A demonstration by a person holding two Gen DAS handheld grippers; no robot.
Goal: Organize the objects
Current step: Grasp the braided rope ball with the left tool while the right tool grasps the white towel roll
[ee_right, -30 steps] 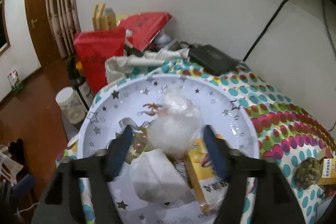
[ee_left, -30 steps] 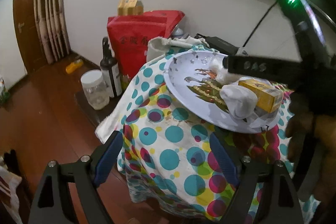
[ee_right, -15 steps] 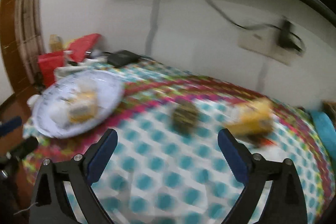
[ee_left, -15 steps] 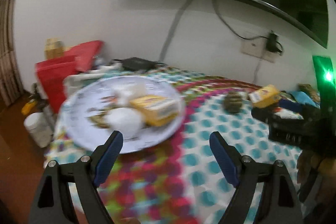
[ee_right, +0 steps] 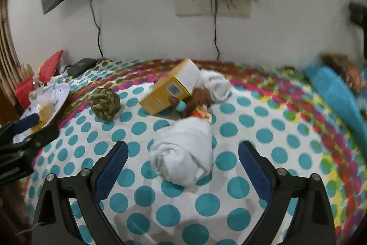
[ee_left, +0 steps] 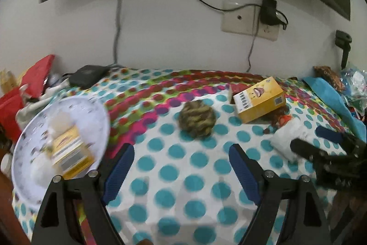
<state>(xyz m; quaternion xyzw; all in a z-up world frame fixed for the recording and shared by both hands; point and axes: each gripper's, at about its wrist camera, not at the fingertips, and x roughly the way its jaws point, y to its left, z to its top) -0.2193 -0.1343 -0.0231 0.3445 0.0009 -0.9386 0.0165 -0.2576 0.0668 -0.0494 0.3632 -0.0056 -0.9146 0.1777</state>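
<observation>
Currently the right claw (ee_right: 182,168), spread wide and empty, frames the rolled white cloth bundle (ee_right: 183,153) beside the round woven rope ball (ee_right: 105,102), presumably for pickup; the left claw (ee_left: 181,167) is likewise wide.

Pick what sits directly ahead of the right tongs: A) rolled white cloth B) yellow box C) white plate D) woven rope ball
A: the rolled white cloth lies between the open fingers of the right tongs, while the rope ball and yellow box sit farther back.
</observation>
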